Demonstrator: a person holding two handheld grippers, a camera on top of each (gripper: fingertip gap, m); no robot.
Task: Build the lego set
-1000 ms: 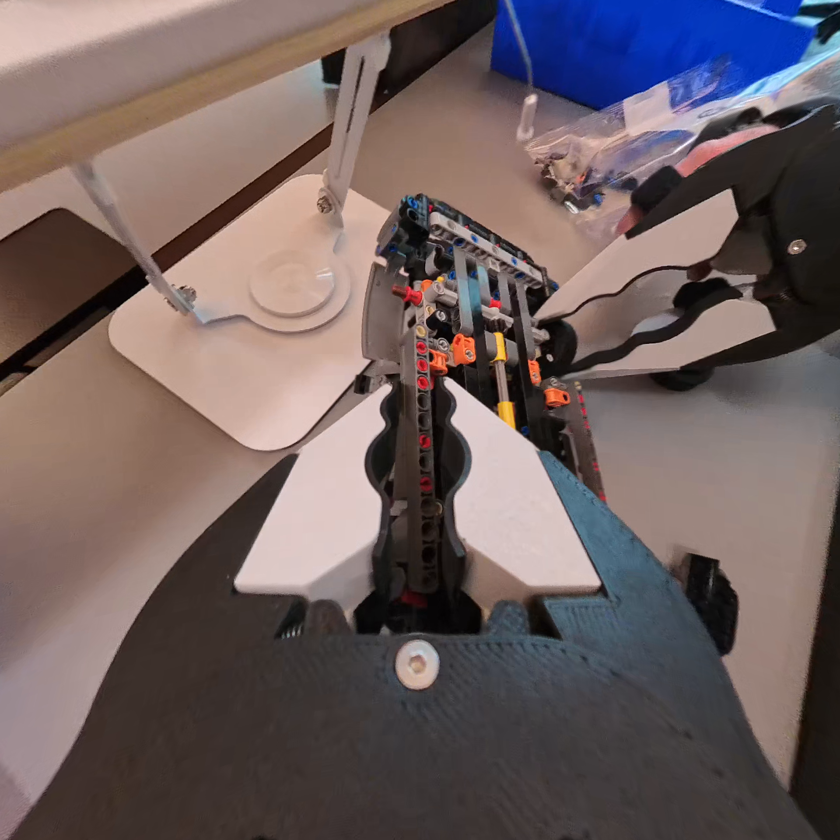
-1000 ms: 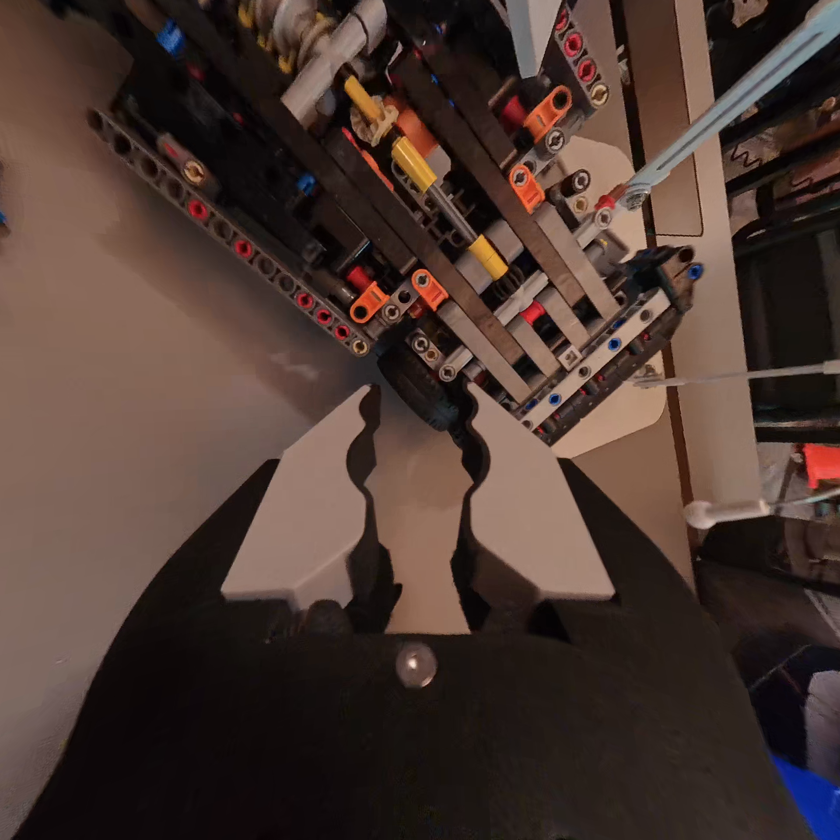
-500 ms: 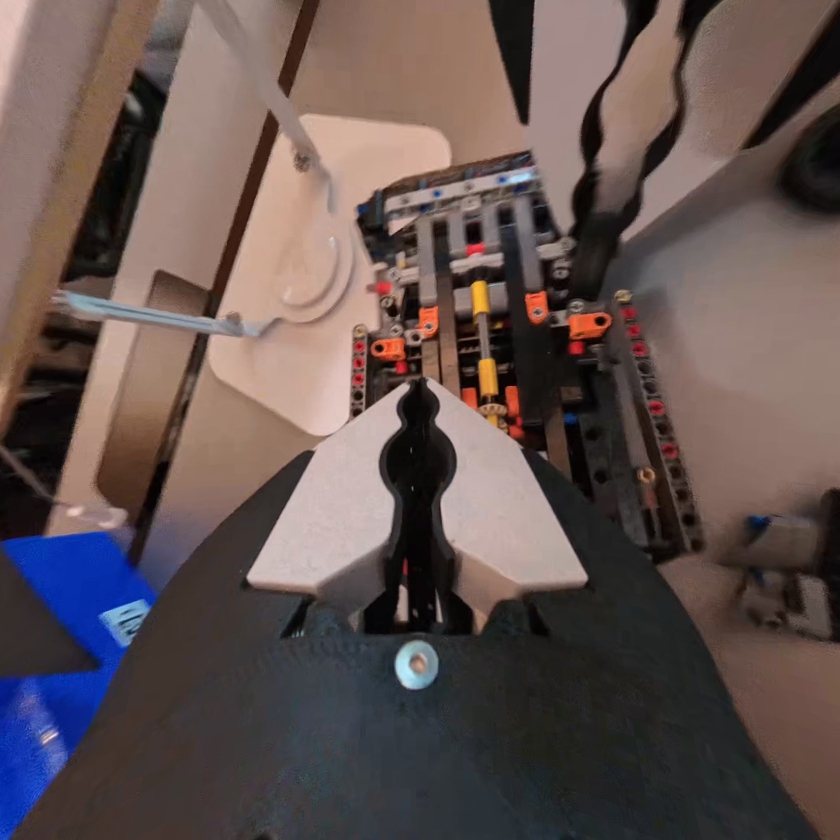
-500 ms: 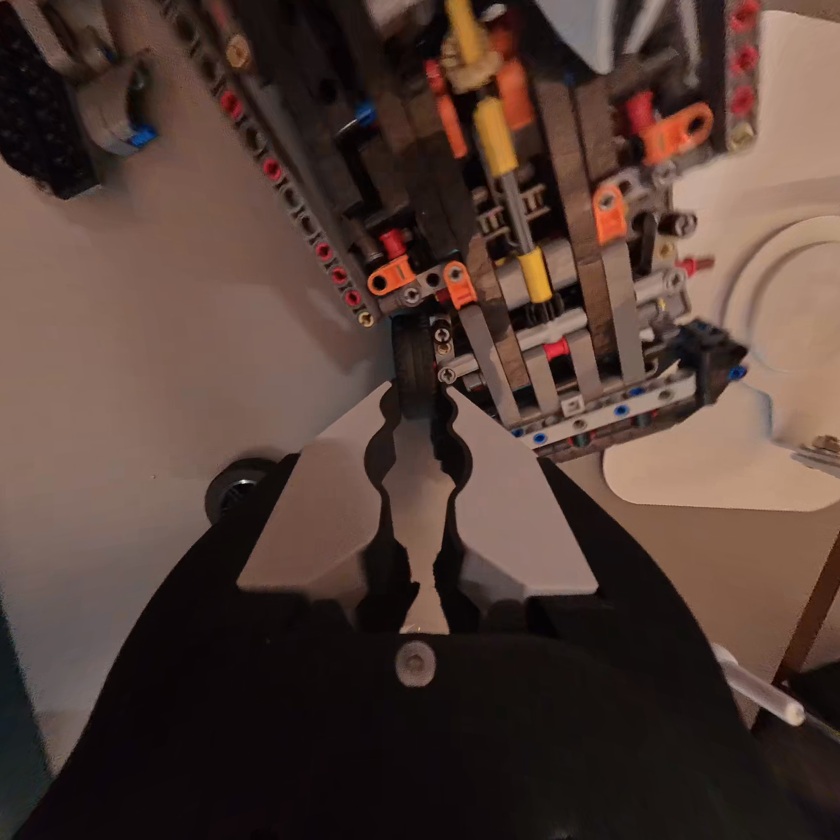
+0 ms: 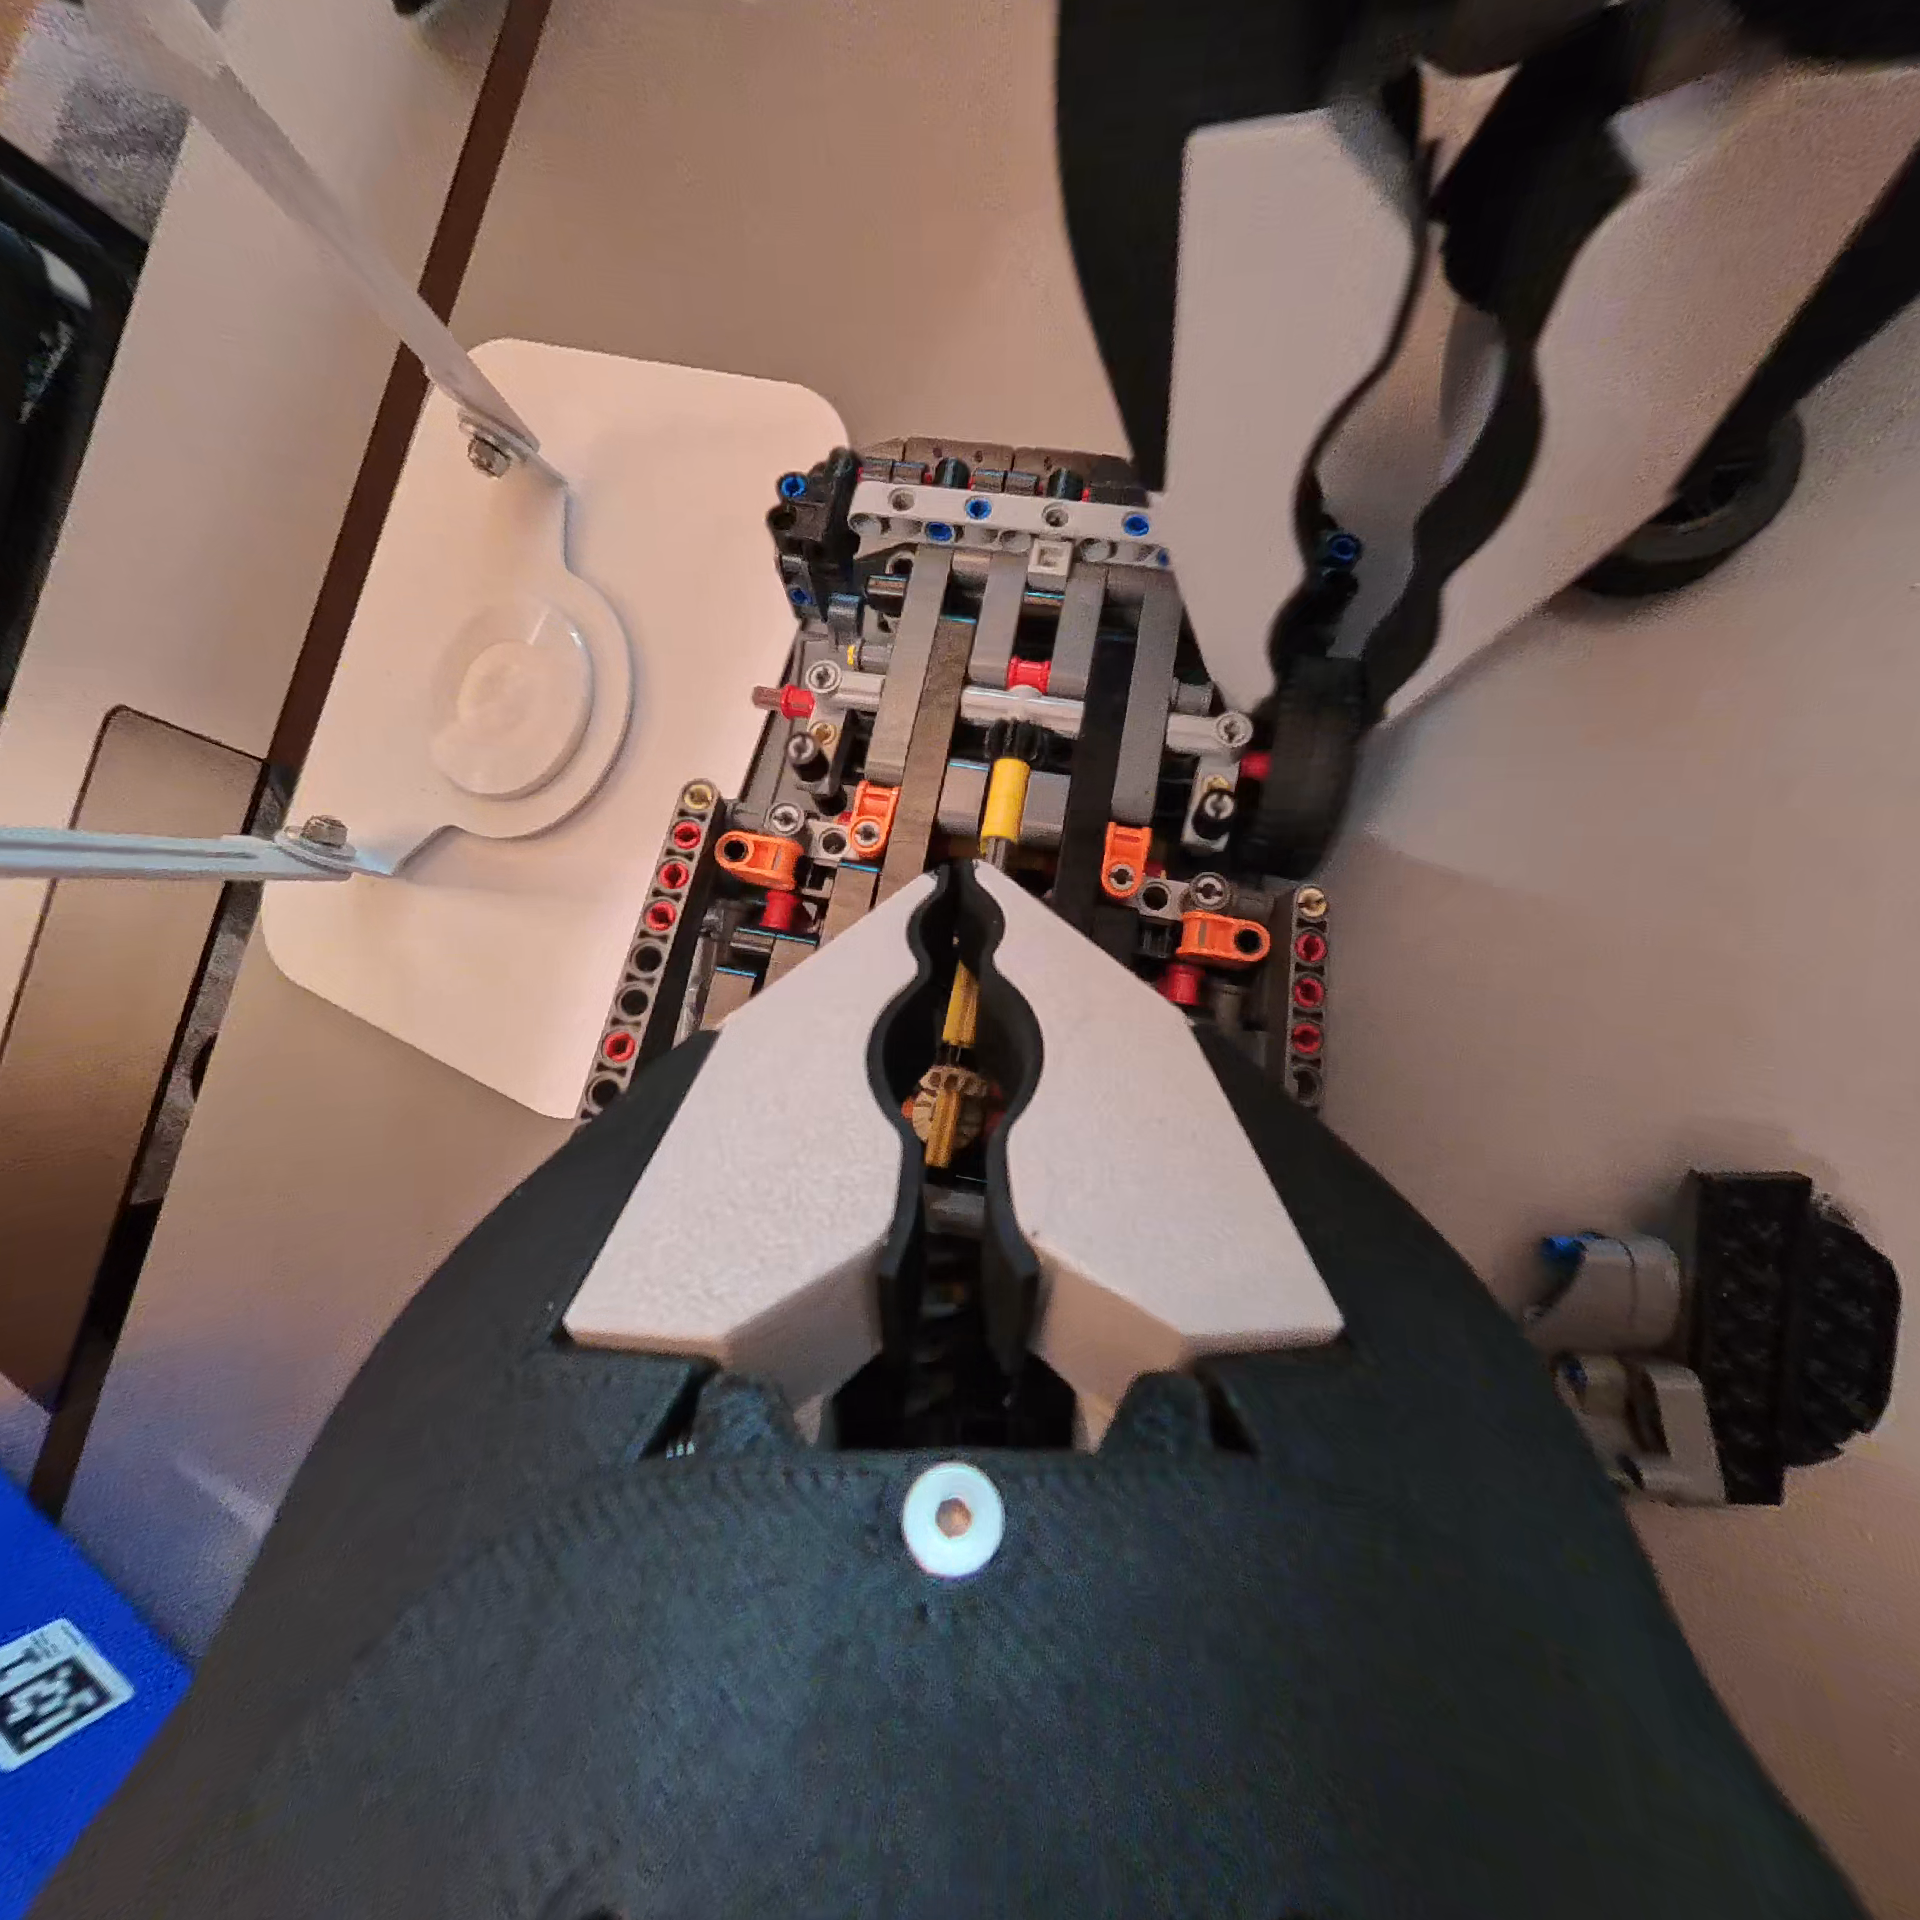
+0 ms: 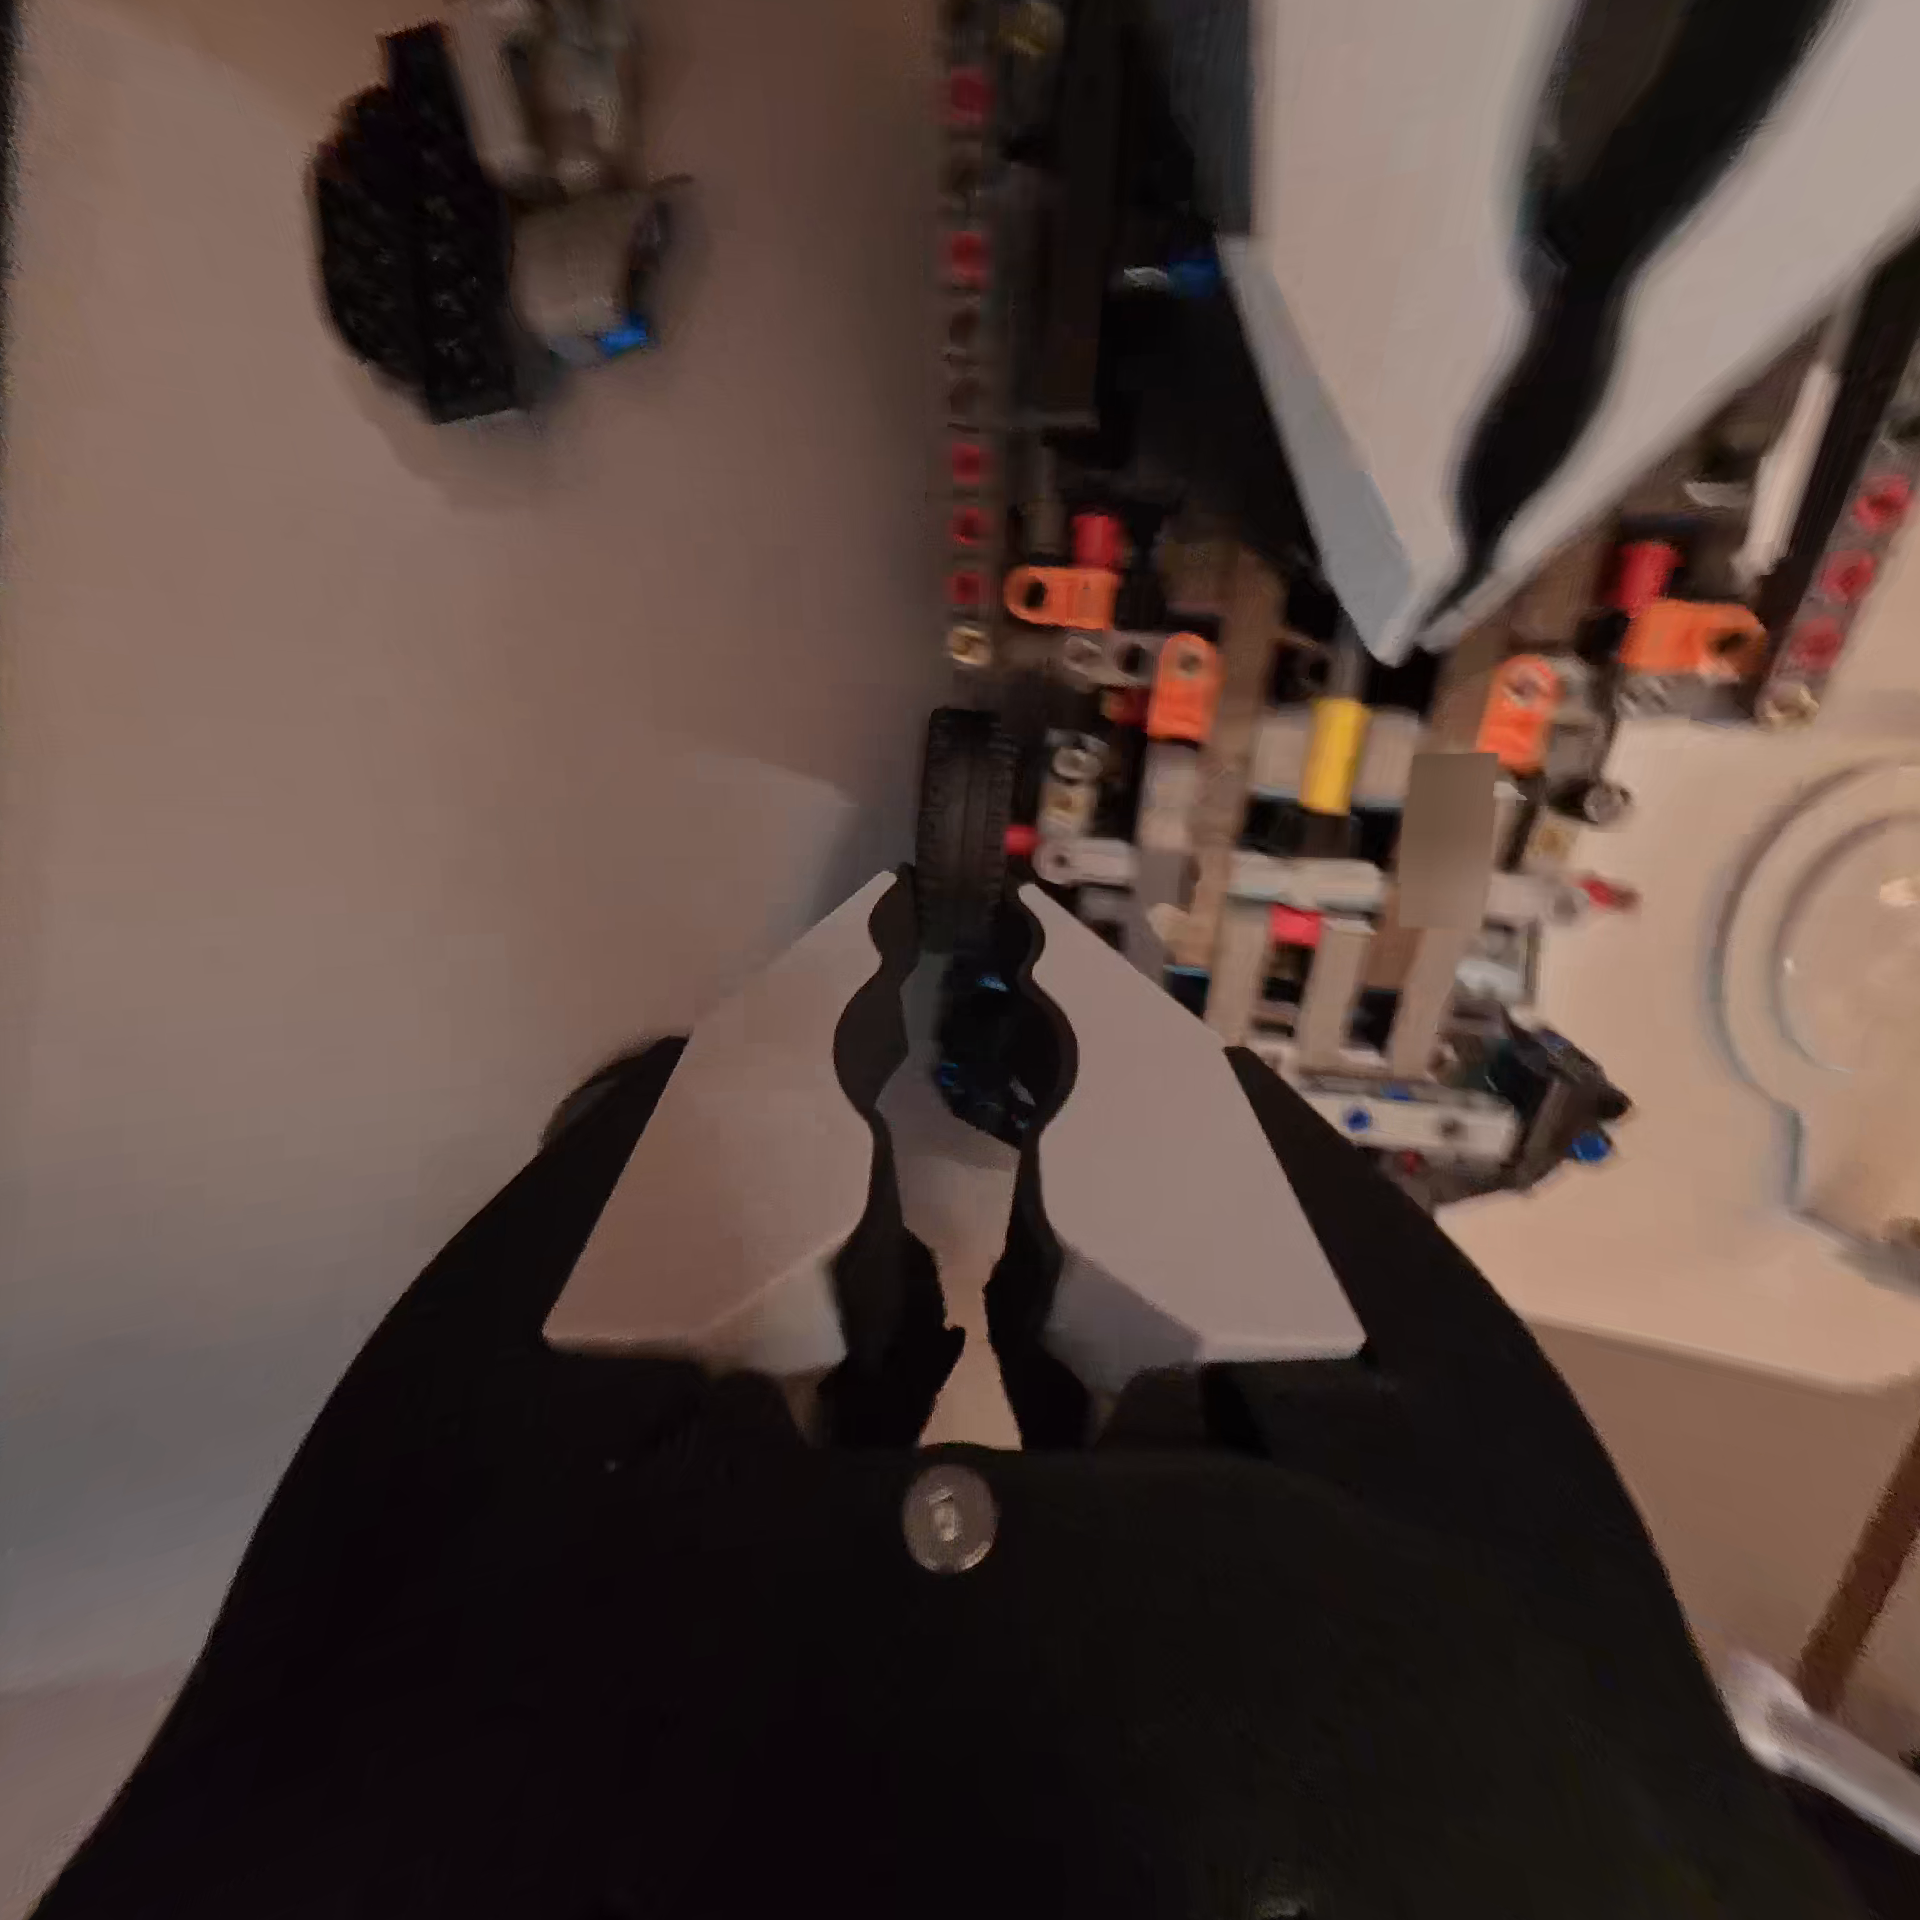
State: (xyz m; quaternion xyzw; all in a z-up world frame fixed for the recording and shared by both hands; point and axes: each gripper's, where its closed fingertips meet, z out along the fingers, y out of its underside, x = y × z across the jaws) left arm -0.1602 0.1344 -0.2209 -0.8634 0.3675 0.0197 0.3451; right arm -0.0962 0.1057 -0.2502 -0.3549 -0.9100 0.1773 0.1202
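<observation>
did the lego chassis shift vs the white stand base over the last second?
Yes. In the left wrist view the lego chassis has rotated: its blue-pinned end now points past the white stand base corner, side beam along the base edge. Both cameras moved too.

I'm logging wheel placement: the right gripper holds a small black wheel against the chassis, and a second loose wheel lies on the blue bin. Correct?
Not quite. In the left wrist view the loose wheel lies on the table, not the blue bin. The right gripper does pinch a small black wheel at the chassis.
</observation>
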